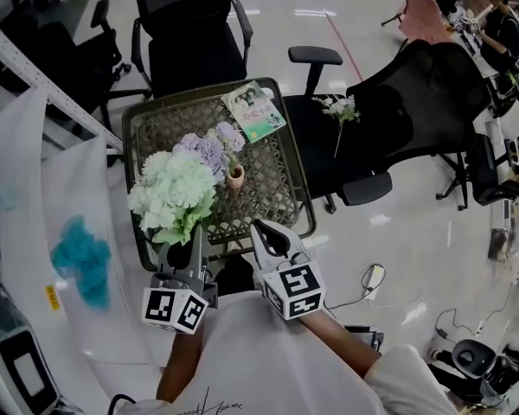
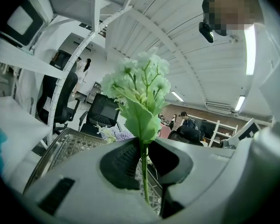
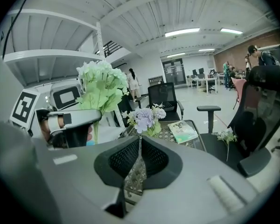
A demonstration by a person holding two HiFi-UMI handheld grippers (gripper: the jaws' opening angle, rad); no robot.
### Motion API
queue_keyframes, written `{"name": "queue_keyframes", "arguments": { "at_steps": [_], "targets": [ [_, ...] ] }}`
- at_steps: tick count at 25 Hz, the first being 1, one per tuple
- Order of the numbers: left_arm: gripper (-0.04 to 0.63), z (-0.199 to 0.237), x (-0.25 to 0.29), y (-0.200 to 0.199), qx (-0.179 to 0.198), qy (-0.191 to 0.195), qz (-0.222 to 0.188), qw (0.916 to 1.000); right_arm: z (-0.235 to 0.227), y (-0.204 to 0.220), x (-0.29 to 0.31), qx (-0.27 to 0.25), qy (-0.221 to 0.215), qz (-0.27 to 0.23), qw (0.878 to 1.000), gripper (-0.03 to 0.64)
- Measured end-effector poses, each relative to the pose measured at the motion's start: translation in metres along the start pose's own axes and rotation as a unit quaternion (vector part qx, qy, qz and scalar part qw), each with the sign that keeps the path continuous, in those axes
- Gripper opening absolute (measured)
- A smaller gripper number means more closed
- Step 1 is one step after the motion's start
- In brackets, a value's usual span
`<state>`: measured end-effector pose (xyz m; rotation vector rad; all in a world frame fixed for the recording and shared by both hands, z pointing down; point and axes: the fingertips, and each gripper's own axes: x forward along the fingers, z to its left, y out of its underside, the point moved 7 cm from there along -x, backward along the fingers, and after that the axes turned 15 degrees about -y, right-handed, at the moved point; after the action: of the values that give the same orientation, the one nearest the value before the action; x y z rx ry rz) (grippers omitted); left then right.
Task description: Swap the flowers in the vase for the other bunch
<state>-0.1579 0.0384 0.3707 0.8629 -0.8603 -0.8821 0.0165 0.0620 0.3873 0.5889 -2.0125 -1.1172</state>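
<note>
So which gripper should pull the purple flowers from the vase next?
Right. The right gripper is empty, jaws together, facing the purple flowers in the vase. The left gripper is clamped on the stem of the pale green bunch.

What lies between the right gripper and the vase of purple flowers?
Only bare mesh of the table, nothing else. The head view shows it between the shut right gripper and the vase; the right gripper view agrees.
</note>
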Motion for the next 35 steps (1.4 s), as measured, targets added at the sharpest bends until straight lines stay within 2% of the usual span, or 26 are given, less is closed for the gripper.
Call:
{"name": "queue_keyframes", "arguments": {
  "at_steps": [8, 14, 22, 28, 35],
  "targets": [
    [0.058, 0.027, 0.014, -0.016, 0.002, 0.027, 0.003, 0.9996, 0.005, -0.013, 0.032, -0.003, 0.019, -0.002, 1.000, 0.011],
    [0.058, 0.027, 0.015, -0.017, 0.000, 0.037, 0.002, 0.9993, 0.005, -0.013, 0.034, -0.016, 0.021, 0.002, 1.000, 0.012],
    [0.058, 0.031, 0.014, -0.016, -0.003, 0.021, -0.013, 0.9997, -0.011, -0.011, 0.049, -0.029, 0.009, 0.003, 1.000, 0.014],
    [0.061, 0.035, 0.013, -0.020, 0.015, 0.004, -0.024, 0.9996, -0.027, -0.006, 0.062, -0.033, 0.004, 0.014, 0.999, 0.021],
    [0.063, 0.038, 0.012, -0.019, 0.011, 0.000, -0.022, 0.9997, -0.037, 0.001, 0.067, -0.035, 0.004, 0.029, 0.999, 0.058]
  ]
}}
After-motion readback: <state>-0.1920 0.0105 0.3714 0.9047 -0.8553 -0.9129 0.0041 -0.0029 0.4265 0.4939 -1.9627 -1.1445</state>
